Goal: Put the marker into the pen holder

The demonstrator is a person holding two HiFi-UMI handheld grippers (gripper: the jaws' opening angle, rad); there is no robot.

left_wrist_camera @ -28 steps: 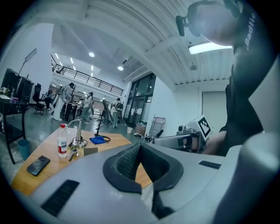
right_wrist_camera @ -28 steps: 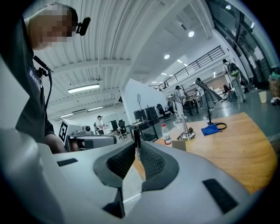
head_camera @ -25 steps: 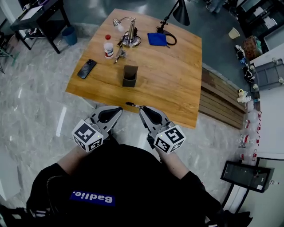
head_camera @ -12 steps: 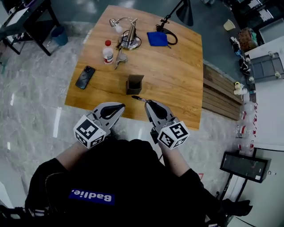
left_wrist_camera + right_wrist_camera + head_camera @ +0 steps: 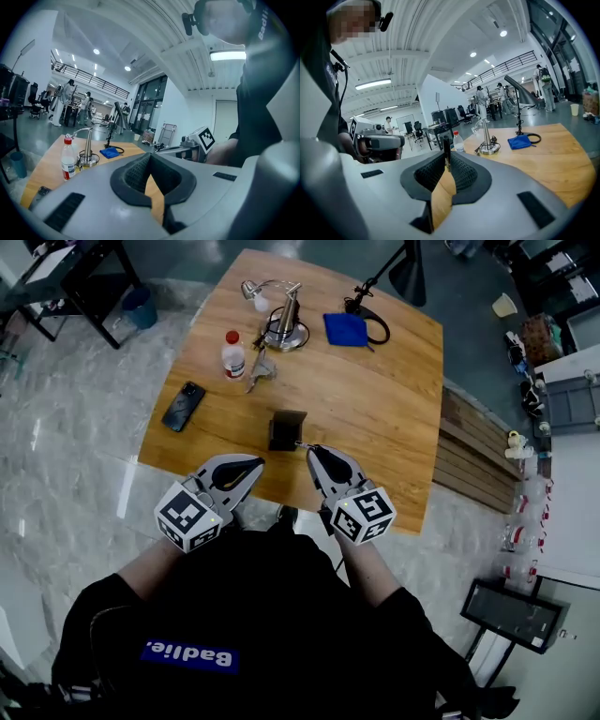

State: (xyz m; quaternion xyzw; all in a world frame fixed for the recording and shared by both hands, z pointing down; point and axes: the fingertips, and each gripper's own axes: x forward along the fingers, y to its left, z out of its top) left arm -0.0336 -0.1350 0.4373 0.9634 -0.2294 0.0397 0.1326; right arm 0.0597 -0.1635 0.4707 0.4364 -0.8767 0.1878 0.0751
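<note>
Head view: the right gripper [image 5: 317, 456] hung over the near edge of the wooden table [image 5: 394, 418], clenched on the marker [image 5: 301, 445]. Only a short dark stub of the marker showed past the jaw tips. Its free end pointed away from the person, toward the near right corner of the pen holder [image 5: 286, 430] and just beside it. The holder was a dark open-topped box standing upright. The stub looked foreshortened, so its tilt could not be told here. The left gripper [image 5: 248, 465] sat idle near the table edge, apart from the holder.

To do this step well, the marker tip likely had to be centred over the opening and tipped toward vertical. It should then go down inside before the jaws let go. The holder looked light, so a sideways knock on its rim could shift or topple it.

Left gripper view: the jaws were pressed together with nothing between them.

Right gripper view: the pads pinched the marker low on its body. Its long axis ran straight up in this view, with the free end above the fingertips. The holder was not visible here, probably hidden behind the jaws, so alignment had to be judged from the head view.
</note>
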